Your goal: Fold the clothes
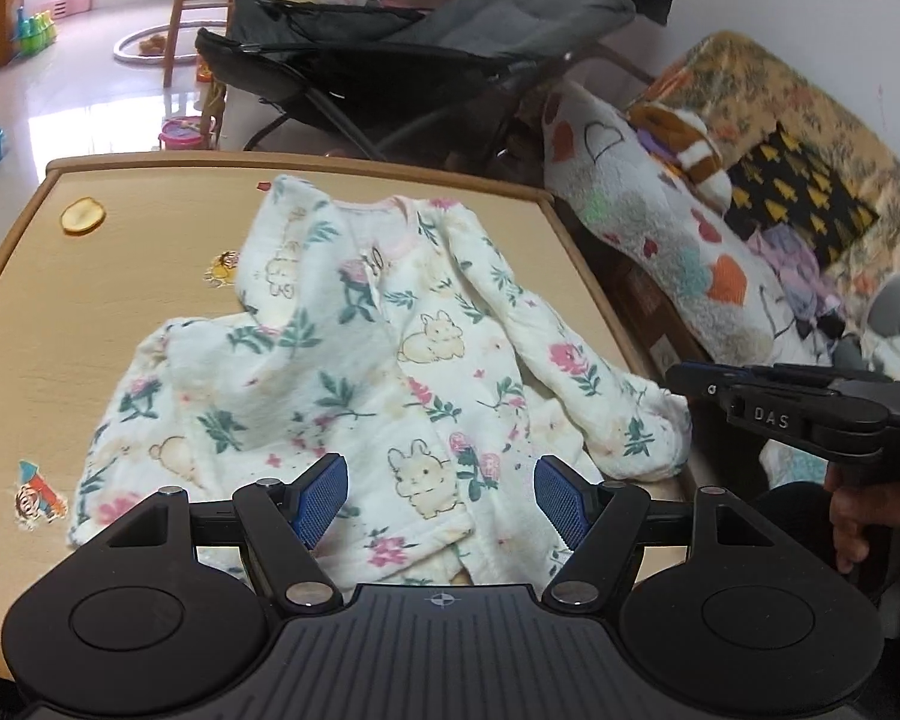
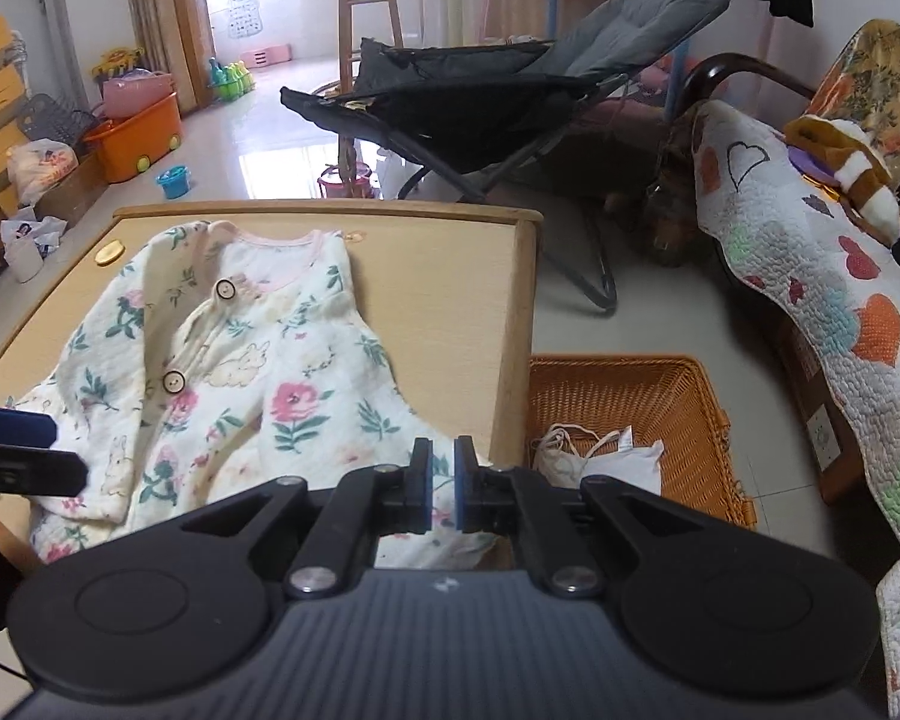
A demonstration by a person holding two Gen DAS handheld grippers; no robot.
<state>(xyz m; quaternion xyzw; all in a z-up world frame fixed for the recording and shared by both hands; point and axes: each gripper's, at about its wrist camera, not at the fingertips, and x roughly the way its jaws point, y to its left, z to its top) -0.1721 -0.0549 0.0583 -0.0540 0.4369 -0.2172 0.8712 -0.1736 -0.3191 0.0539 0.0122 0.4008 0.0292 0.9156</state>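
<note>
Evidently the fold is only starting: the cream floral baby jacket with rabbit prints and wooden buttons (image 1: 354,372) lies rumpled on the pale wooden table (image 1: 120,300), just ahead of the left gripper (image 1: 441,501), whose blue pads stand apart over the hem, pinching nothing. Further right, the right gripper (image 2: 442,489) has its pads almost together at the jacket's right sleeve; whether cloth is pinched cannot be told. Next probably comes spreading the sleeves flat, needing firm corner grips.

Readable only: "DAS" in pale capitals on the black body of the right claw (image 1: 684,381), seen side-on in the left wrist view. Wall posters too blurred to read.
</note>
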